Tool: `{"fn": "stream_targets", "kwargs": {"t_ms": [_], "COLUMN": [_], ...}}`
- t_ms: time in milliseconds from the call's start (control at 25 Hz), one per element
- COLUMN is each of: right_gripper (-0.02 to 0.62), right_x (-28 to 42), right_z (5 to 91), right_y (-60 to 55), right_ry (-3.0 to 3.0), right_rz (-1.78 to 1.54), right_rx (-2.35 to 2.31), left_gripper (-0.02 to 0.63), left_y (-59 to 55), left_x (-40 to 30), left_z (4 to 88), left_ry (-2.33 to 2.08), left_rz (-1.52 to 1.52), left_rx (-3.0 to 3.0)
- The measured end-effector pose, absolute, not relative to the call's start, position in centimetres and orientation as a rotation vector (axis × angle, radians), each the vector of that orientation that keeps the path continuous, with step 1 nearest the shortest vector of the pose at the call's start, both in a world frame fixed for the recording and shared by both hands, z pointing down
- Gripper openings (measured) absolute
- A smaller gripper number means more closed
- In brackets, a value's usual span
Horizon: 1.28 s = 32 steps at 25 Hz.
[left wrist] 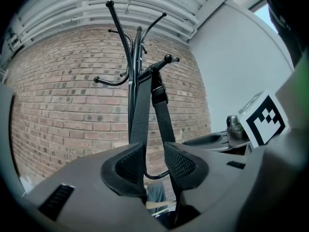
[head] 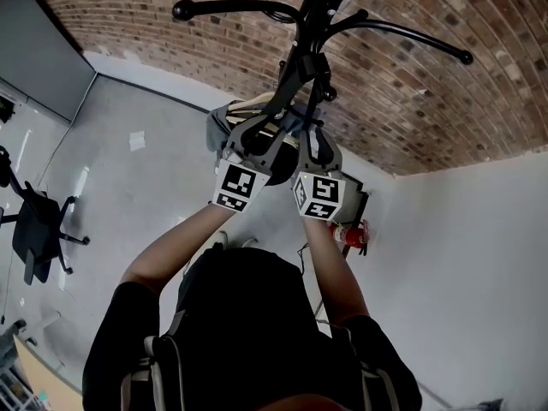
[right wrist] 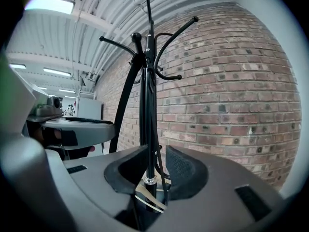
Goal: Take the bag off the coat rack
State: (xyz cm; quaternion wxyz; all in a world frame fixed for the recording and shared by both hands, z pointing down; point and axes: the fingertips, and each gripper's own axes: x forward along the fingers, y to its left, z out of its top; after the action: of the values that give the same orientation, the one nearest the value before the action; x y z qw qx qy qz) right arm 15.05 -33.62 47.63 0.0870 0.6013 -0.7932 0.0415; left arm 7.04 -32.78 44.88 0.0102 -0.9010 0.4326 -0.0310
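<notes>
A black coat rack (head: 313, 14) stands before the brick wall, with a grey and black bag (head: 224, 120) hanging low against its pole. The bag's black strap (left wrist: 143, 105) runs up to a hook (left wrist: 167, 59). My left gripper (left wrist: 153, 152) is open, and the strap's two bands pass between its pads with brick showing in the gap. My right gripper (right wrist: 157, 154) is open around the rack's pole (right wrist: 147, 129), with a gap on the pole's right side. In the head view both grippers, left (head: 255, 134) and right (head: 313, 137), are raised side by side at the bag.
Curved hook arms (head: 402, 32) spread out from the rack's top. A red fire extinguisher (head: 353, 234) stands by the white wall at the right. An office chair (head: 36, 226) sits at the far left on the grey floor.
</notes>
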Motion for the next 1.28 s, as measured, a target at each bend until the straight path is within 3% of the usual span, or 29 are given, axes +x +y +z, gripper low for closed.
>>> {"fn": "stream_targets", "kwargs": {"t_ms": [960, 1160, 1200, 1280], "right_gripper": [0.106, 0.026, 0.023, 0.021], "right_x": [14.4, 14.7, 14.7, 14.9], "right_z": [49.7, 49.2, 49.1, 49.1], "right_y": [-38.8, -39.2, -39.2, -39.0], "right_ry": [-2.284, -2.249, -2.249, -2.254], "right_rz": [0.131, 0.126, 0.124, 0.125], "right_rx": [1.763, 1.807, 1.808, 1.818], "left_gripper": [0.135, 0.131, 0.121, 0.041], "left_y": [-37.4, -38.0, -38.2, -38.4], "left_x": [6.6, 6.2, 5.9, 5.1], "left_z": [47.0, 47.1, 47.0, 46.7], "left_ry": [1.553, 1.600, 1.602, 1.613], "left_rz": [-0.218, -0.169, -0.163, -0.159], "left_rx": [-2.785, -2.814, -2.823, -2.816]}}
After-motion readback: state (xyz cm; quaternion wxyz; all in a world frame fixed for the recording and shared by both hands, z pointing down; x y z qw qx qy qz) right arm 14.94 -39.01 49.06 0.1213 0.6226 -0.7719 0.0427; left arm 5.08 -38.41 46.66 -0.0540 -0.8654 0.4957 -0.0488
